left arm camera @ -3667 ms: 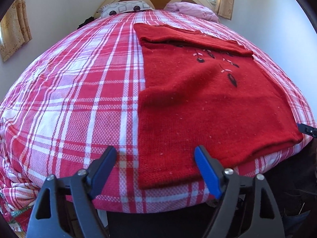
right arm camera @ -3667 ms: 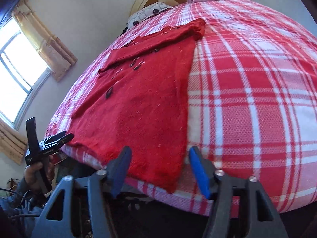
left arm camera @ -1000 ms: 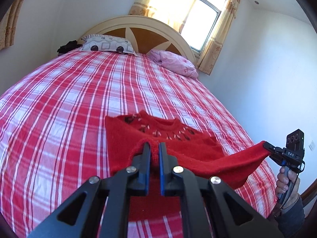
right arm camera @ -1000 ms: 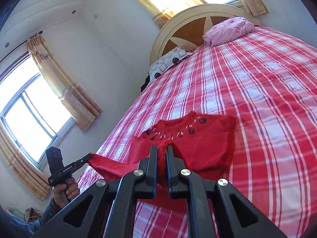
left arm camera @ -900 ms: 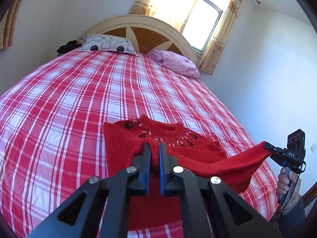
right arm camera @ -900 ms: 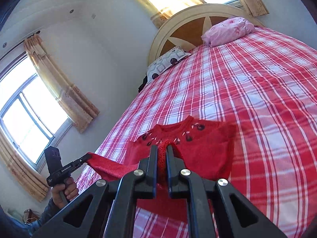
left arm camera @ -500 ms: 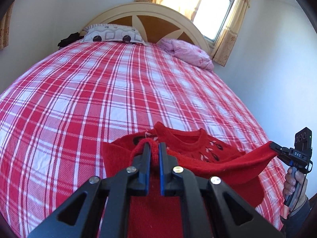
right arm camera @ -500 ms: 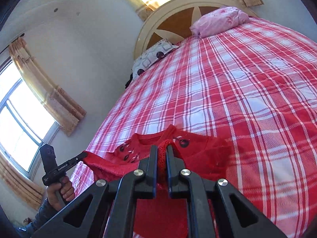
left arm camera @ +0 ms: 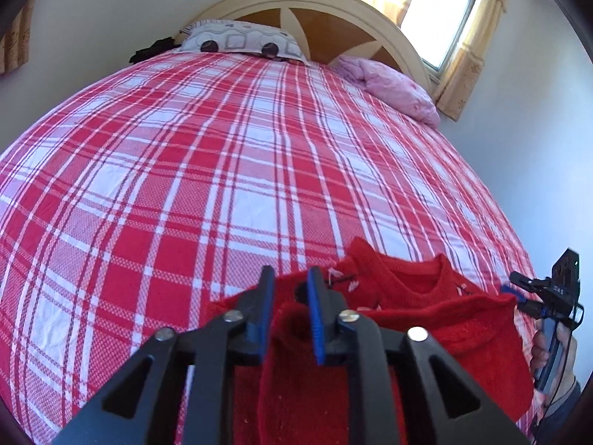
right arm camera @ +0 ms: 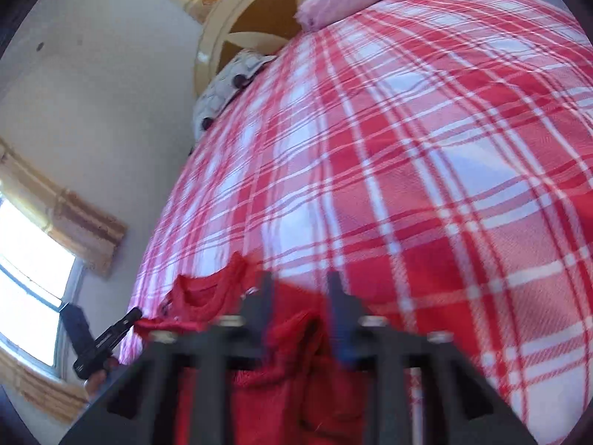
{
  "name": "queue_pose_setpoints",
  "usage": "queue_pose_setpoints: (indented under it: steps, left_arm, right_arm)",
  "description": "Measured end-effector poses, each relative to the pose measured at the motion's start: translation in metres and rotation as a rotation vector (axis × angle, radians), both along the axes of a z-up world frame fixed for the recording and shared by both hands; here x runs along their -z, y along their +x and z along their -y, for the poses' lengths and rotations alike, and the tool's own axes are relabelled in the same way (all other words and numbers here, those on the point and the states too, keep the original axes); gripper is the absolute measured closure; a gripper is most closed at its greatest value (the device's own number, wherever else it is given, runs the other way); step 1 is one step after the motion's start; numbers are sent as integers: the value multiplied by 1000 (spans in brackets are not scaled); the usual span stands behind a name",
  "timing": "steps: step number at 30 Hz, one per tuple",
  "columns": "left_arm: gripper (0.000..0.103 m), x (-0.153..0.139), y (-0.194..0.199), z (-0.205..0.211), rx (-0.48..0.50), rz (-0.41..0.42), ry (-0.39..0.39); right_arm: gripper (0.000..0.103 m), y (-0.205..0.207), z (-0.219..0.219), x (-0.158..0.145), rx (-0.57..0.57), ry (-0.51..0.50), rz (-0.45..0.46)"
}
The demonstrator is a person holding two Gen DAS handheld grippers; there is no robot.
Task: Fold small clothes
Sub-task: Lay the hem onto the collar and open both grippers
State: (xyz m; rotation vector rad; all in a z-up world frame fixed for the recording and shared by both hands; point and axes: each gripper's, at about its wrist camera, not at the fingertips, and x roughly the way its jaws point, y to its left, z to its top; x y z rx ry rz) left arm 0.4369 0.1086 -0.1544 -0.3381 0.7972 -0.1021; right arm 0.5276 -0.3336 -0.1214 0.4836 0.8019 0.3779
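Observation:
A red knit sweater lies on the red-and-white plaid bed, its lower half folded up toward the neckline. My left gripper is open, its jaws parted over the folded hem edge, cloth lying between them. My right gripper is also open over the other hem corner of the sweater; that view is blurred. Each gripper shows in the other's view: the right one at the sweater's right edge, the left one at its left edge.
A cream arched headboard stands at the far end with a patterned pillow and a pink pillow. Curtained windows are behind and to the side. The bed's edges fall away left and right.
Both grippers carried the hem forward and down toward the neckline, then opened. The sweater's lower half now lies folded over its upper half.

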Motion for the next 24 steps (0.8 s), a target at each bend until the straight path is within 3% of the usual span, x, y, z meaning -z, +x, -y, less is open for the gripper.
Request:
queue_pose_setpoints:
  steps: [1, 3, 5, 7, 10, 14, 19, 22, 24]
  left_arm:
    - [73, 0, 0, -1, -4, 1, 0]
    - [66, 1, -3, -3, -16, -2, 13]
    - [55, -1, -14, -6, -28, 7, 25]
    - [24, -3, -26, -6, -46, 13, 60]
    - [6, -5, -46, 1, -50, 40, 137]
    - [5, 1, -63, 22, -9, 21, 271]
    - [1, 21, -68, 41, 9, -20, 442]
    - [0, 37, -59, 32, -48, -80, 460]
    - [0, 40, -56, 21, -50, -89, 403]
  right_arm:
    - [19, 2, 3, 0, 11, 13, -2]
    - [19, -1, 6, -5, 8, 33, 24]
    - [19, -13, 0, -14, -6, -30, 60]
    - [19, -28, -8, -20, -28, -96, 87]
    - [19, -58, -28, -29, -82, -201, 126]
    - [19, -98, -66, -23, -162, -411, 117]
    - [19, -131, -101, -1, -265, -503, 110]
    - [20, -121, -109, 14, -267, -535, 87]
    - [19, -112, -105, 21, -234, -538, 63]
